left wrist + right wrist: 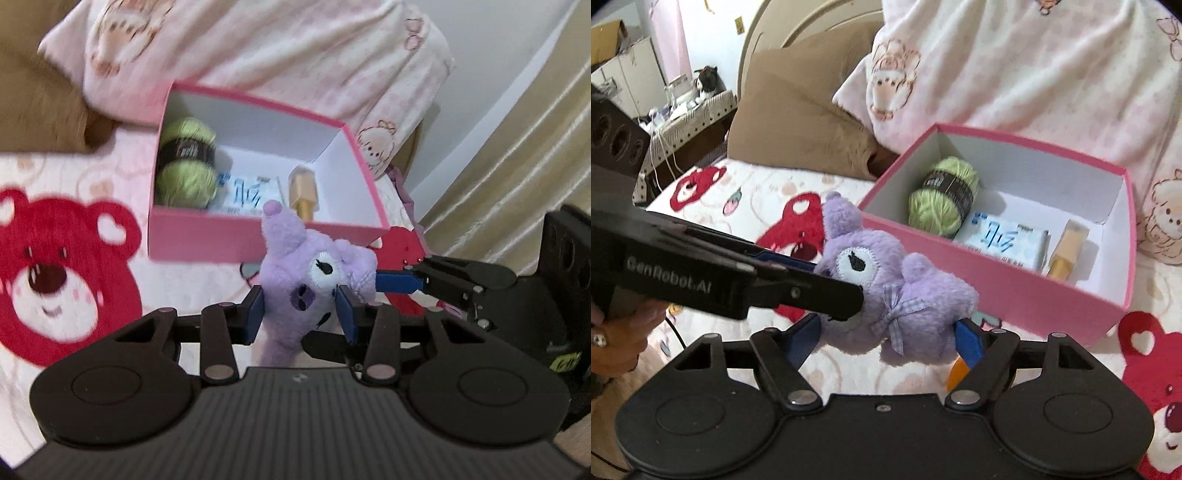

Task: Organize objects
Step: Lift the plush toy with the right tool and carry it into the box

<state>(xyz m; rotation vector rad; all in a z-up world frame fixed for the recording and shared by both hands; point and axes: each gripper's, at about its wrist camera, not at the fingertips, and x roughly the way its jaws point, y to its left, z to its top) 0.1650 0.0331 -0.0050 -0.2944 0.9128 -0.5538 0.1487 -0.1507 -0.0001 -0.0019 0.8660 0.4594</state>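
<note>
Now both my grippers clamp the purple plush toy (314,284): left gripper (301,314) narrow on its head, right gripper (886,332) wide across its body. Held clear of the bedspread (192,177), just short of the pink box (207,236), likely for dropping in.

- Purple plush toy (886,291) at frame centre, held off the bed (768,184) by both tools.
- Right tool (886,336): blue pads press the plush's lower body from both sides.
- Left tool (834,291) enters from 9 o'clock, tips clamped on the plush's head; a hand (617,332) behind it.
- Pink box (997,280) toward 2 o'clock, open, just beyond the plush.
- Inside the box: green yarn ball (942,206), white packet with blue print (1004,240), tan block (1067,247).
- Brown pillow (798,125) at 11 o'clock.
</note>
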